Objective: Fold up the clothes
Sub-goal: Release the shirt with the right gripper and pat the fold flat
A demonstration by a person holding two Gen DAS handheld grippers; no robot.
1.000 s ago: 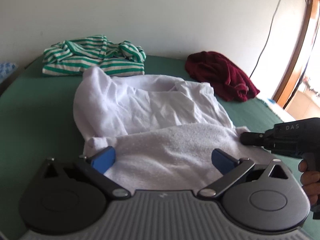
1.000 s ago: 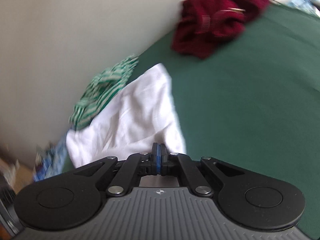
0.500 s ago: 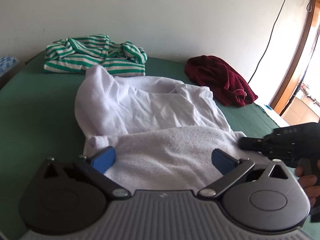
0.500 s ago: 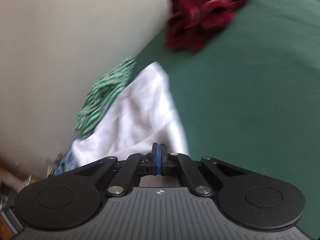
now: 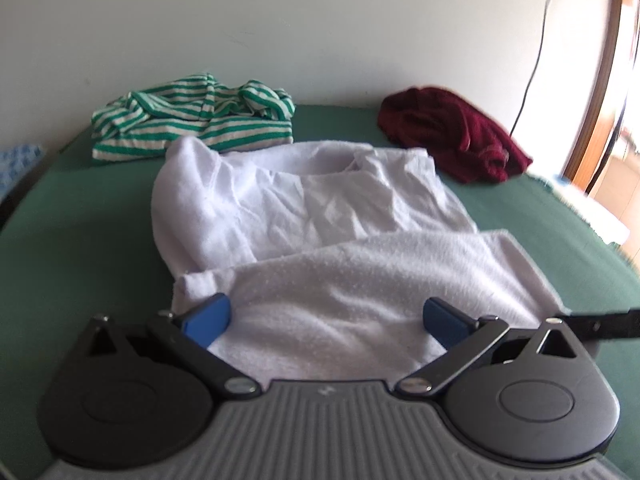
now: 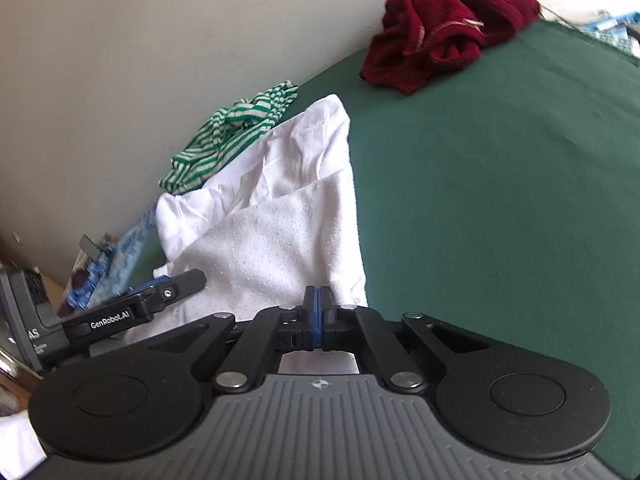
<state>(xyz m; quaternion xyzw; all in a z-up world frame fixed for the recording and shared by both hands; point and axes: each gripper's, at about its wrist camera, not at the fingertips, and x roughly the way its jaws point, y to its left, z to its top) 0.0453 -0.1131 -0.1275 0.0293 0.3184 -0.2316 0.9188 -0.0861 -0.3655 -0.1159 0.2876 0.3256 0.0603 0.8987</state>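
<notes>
A white garment (image 5: 304, 216) lies spread on the green bed cover (image 5: 80, 248), its near part folded back into a thick band (image 5: 360, 292). My left gripper (image 5: 326, 318) is open and straddles the band's near edge, its blue pads (image 5: 208, 316) apart and pressing on nothing. In the right wrist view the white garment (image 6: 280, 220) runs away to the upper left. My right gripper (image 6: 316, 314) is shut at the band's near right corner, with no cloth visibly pinched. Its black finger (image 5: 600, 324) pokes in at the right edge of the left wrist view. The left gripper's finger (image 6: 180, 282) shows at the left.
A green-striped top (image 5: 192, 128) and a crumpled maroon garment (image 5: 452, 136) lie at the back against the pale wall. A wooden door frame (image 5: 600, 80) and a hanging cable (image 5: 536, 40) stand at the right. Bare green cover (image 6: 500, 200) stretches right of the white garment.
The right gripper has slid lower and rightward in the left wrist view, and the hand on it has left the frame. The right wrist view has rolled, bringing the left gripper in.
</notes>
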